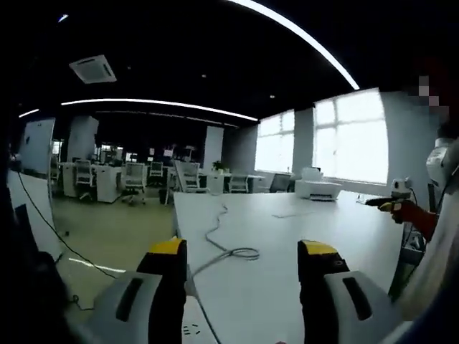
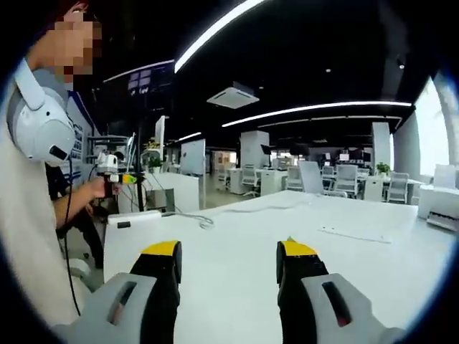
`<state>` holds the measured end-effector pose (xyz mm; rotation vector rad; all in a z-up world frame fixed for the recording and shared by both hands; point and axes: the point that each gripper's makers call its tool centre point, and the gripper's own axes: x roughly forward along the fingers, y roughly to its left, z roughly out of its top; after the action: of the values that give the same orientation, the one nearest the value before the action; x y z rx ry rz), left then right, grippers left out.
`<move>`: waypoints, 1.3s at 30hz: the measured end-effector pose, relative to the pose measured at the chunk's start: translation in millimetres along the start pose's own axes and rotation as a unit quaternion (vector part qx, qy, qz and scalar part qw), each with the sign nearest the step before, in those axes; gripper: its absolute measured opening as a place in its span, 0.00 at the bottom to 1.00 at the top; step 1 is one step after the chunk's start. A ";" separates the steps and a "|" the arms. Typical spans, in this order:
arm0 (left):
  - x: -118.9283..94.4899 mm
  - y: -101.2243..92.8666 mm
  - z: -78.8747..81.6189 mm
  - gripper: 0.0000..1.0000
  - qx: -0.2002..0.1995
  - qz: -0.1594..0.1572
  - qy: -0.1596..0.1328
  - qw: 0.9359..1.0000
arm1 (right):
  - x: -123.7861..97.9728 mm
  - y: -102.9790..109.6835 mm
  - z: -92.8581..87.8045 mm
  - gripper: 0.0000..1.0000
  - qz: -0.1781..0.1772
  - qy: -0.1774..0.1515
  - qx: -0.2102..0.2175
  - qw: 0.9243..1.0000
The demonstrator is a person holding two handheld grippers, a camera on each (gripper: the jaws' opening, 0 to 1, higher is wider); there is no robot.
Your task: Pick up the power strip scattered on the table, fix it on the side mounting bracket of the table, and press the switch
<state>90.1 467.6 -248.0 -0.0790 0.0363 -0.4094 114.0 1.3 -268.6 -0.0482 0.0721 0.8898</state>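
Observation:
In the left gripper view my left gripper (image 1: 244, 249) stands open over the white table (image 1: 287, 287), nothing between its yellow-tipped jaws. A grey cable (image 1: 219, 240) snakes down the table and loops just ahead of the jaws. In the right gripper view my right gripper (image 2: 228, 251) is open too, and holds nothing. A long white bar with a dark spot, apparently the power strip (image 2: 134, 218), lies at the table's left end, and a cable (image 2: 192, 217) leads away from it. The right gripper (image 1: 386, 204) enters the left gripper view from the right. The left gripper (image 2: 115, 175) appears at the left of the right gripper view.
A person (image 2: 32, 215) stands at the table's end. A white printer (image 1: 318, 188) sits at the far side by the windows. A thin flat sheet (image 2: 355, 233) lies on the table (image 2: 237, 229). Desks and office chairs (image 1: 134, 179) fill the room beyond.

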 end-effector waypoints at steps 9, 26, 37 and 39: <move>-2.4 -25.9 -0.6 0.66 0.041 -0.005 0.011 0.999 | -34.0 -13.1 9.3 0.49 -0.057 -0.025 -0.002 0.998; 6.7 -54.0 -20.3 0.68 0.105 -0.016 0.051 0.993 | -60.0 -22.6 4.2 0.49 -0.103 -0.029 0.004 0.994; 5.8 -46.2 -34.0 0.68 0.102 -0.006 0.078 0.992 | -62.4 -26.0 2.0 0.49 -0.111 -0.029 0.009 0.993; 7.0 -50.7 -35.8 0.68 0.095 -0.017 0.079 0.992 | -63.6 -26.0 2.2 0.49 -0.111 -0.031 0.009 0.993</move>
<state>74.6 416.0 -279.5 0.1418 0.1518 -0.4514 94.4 -64.1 -260.7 -0.0118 0.0168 0.6683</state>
